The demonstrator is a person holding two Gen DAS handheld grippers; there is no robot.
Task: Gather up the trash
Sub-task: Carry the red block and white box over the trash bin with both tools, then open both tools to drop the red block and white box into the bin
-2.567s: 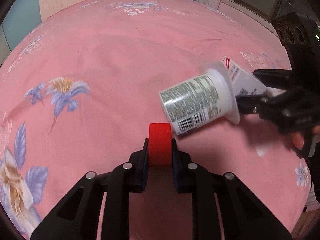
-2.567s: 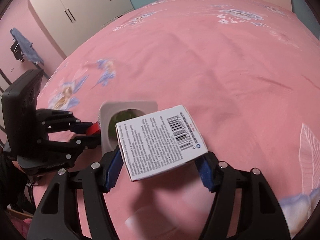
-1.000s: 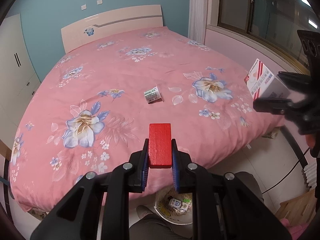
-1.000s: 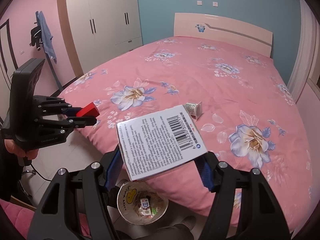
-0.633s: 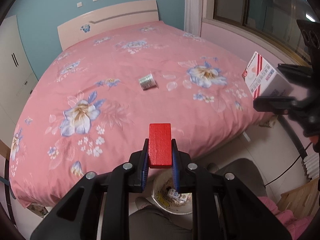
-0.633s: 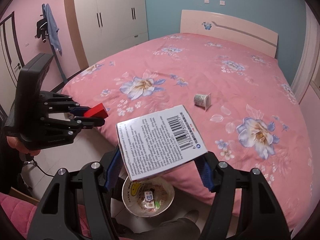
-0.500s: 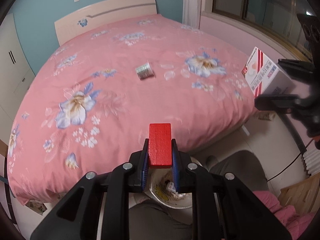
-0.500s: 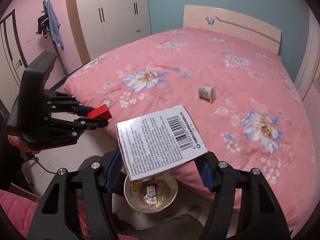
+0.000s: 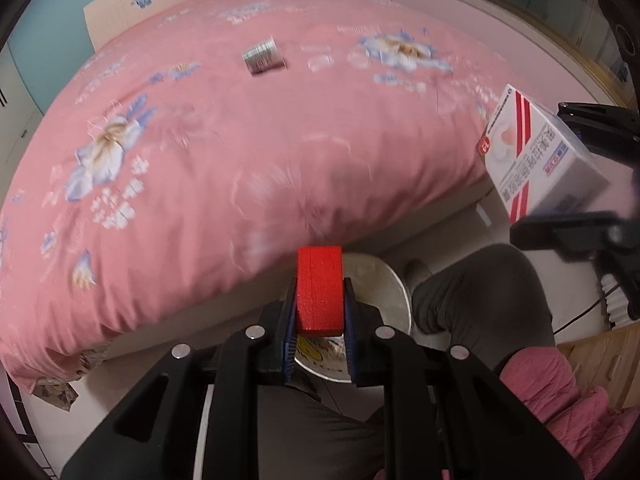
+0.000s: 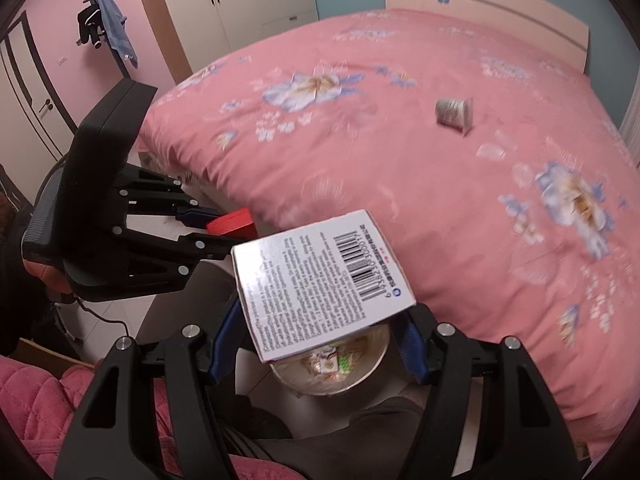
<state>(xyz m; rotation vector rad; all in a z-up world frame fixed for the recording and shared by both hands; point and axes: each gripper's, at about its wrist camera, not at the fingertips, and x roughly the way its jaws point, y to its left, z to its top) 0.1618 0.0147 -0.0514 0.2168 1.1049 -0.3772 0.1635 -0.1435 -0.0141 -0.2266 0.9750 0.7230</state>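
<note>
Apparently ready to drop both, the left gripper [image 9: 320,332] clamped a red block [image 9: 320,288] and the right gripper [image 10: 316,344] a box [image 10: 320,284] above the bin [image 10: 372,368].

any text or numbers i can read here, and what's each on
White box, held in the right gripper: a barcode and blocks of small print, too blurred to read.
Same box's red-striped face: large characters, not legible.
Cup lying on the bed: label too blurred.
Red block, in the left gripper: no text.
</note>
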